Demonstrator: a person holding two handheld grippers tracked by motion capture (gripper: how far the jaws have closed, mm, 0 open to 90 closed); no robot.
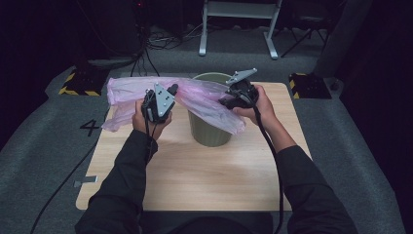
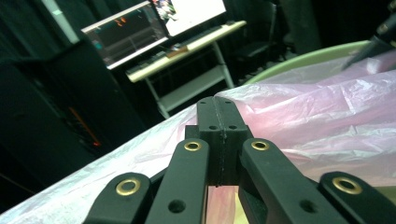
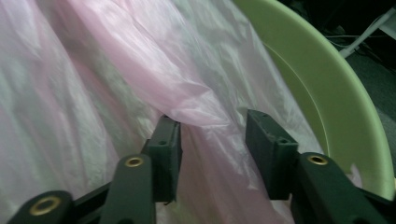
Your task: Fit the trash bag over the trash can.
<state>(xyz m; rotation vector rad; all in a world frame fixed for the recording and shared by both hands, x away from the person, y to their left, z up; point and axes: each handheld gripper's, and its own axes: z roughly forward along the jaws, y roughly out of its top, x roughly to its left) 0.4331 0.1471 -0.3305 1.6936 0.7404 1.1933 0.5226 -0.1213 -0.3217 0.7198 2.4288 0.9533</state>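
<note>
Bin: green, round, upright at centre of the high view on a wooden table. Rim partly covered; inside not visible from above.

Bag: thin pink plastic, draped across the bin mouth, stretched from upper left of the high view to just right of centre, a loose end hanging down the bin's right side. In the right gripper view, film in crumpled folds at left and centre, bin rim curving down the right edge.

Left gripper: jaws fully closed, bag edge pinched between them; held left of the bin.

Right gripper: jaws partly open, a fold of bag between them, pads not clearly pressing it; held at the bin's right rim.

Monitor: lit, on a stand, upper left of the left gripper view.
</note>
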